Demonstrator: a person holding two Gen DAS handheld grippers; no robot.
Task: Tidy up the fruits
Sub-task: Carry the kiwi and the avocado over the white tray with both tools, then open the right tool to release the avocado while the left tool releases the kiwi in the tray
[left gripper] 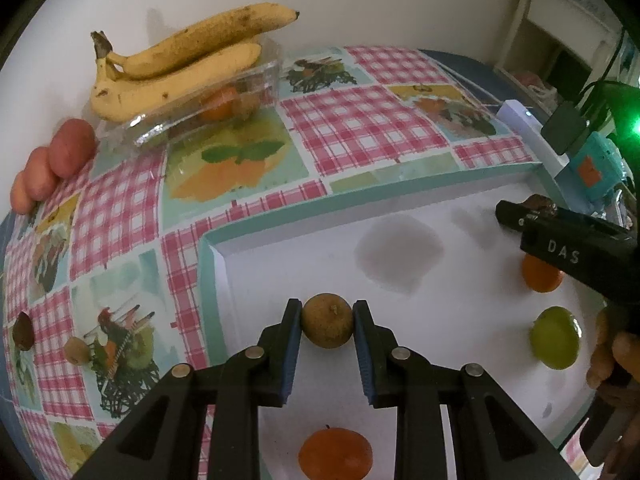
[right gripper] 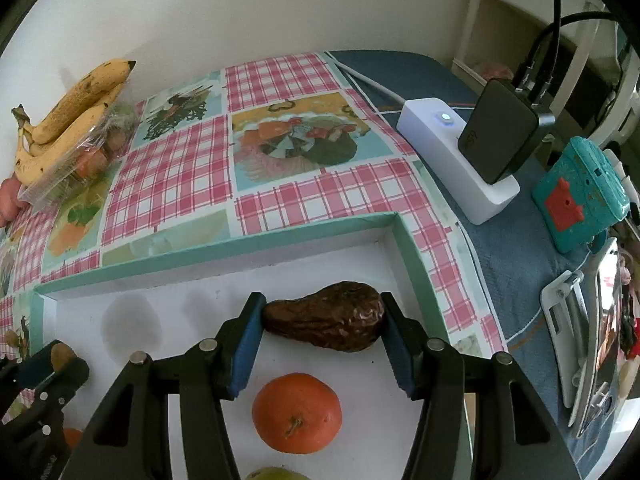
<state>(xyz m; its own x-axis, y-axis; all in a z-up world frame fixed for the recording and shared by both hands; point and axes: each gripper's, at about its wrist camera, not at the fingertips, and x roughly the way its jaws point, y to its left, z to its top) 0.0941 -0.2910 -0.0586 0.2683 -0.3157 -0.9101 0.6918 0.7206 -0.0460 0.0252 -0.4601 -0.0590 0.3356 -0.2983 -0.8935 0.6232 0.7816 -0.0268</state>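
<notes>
Left claw (left gripper: pixel 327 326) pinches small brown fruit (left gripper: pixel 327 326); right claw (right gripper: pixel 323 318) pinches wrinkled dark fruit (right gripper: pixel 323 316) just short of tray rim (right gripper: pixel 416 256); bare tray floor ahead of left claw.

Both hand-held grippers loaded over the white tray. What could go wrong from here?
1. The left hand-held gripper pinches the small round brown fruit only at its sides; it may roll out.
2. The right hand-held gripper squeezes the wrinkled dark fruit endwise; it could get crushed.
3. The orange lies just below, risking a bump.
</notes>
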